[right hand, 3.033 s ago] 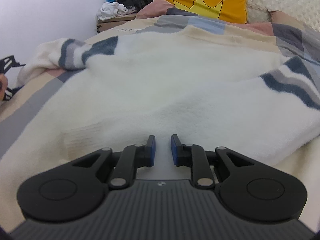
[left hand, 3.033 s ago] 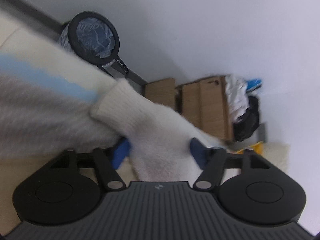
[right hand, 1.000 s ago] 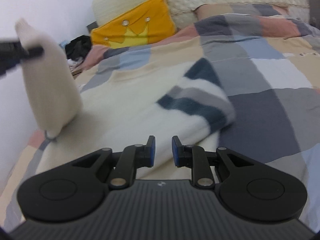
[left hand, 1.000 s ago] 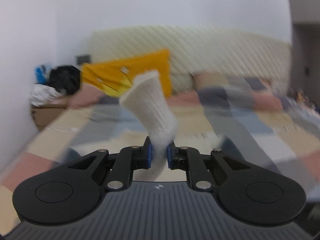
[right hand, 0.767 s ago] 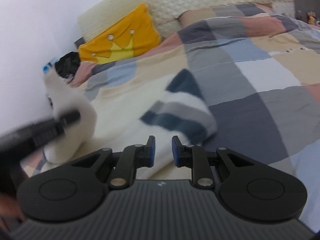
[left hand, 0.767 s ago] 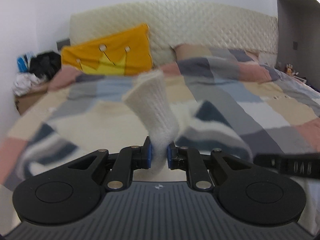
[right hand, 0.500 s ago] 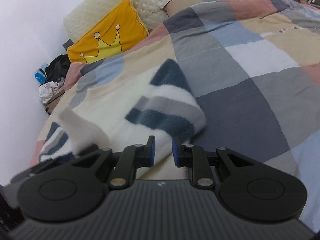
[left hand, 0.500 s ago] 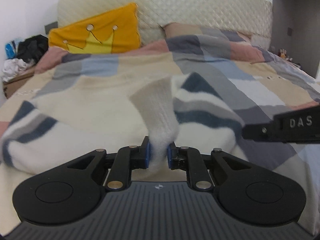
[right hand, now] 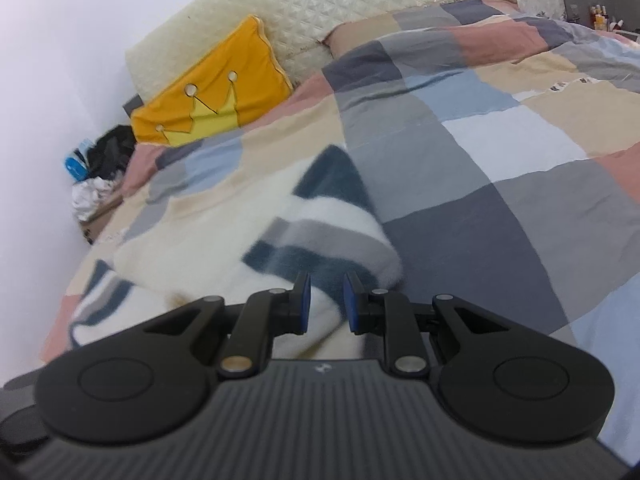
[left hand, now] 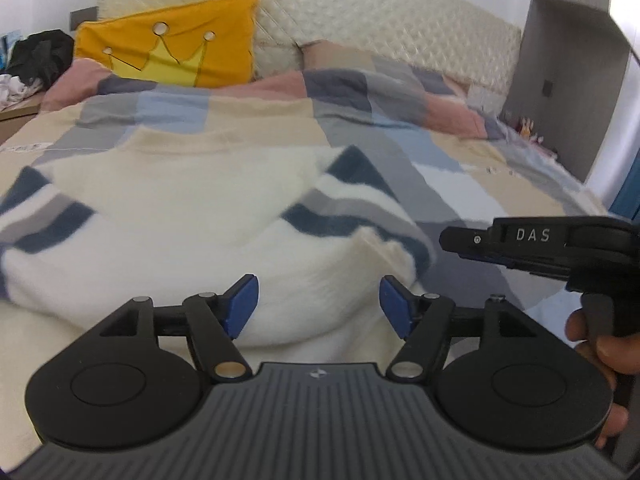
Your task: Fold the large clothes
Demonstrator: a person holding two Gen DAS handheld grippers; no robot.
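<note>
A wide bed covered by a patchwork quilt of grey, blue, beige and pink squares (left hand: pixel 400 128) fills both views, backed by a cream quilted headboard (left hand: pixel 360 16). Spread on the near left part of the quilt lies a large fluffy cream sweater with navy and grey striped sleeves (left hand: pixel 192 216). It lies flat, with 1 striped sleeve folded in across its right side and another striped band at its left edge. A bright orange pillow with a yellow crown design (left hand: pixel 172 52) leans against the headboard at the far left. Beyond it, beside the bed, sits a pile of dark and white clothes (right hand: pixel 100 168).

The left gripper (left hand: pixel 318 306), black with 2 blue pads, hovers just above the near edge of the sweater. Its jaws have just been opening and now stand wide apart. Cream fabric shows in the gap beyond them, but the pads do not press on it.

The right gripper (right hand: pixel 326 306) sits low over the folded striped sleeve, its 2 blue pads close together with a narrow gap between them. The sleeve's edge shows through that gap, and the pads do not visibly pinch it. In the left wrist view this gripper appears from the side at the right, with a person's hand (left hand: pixel 612 356) around its handle.
</note>
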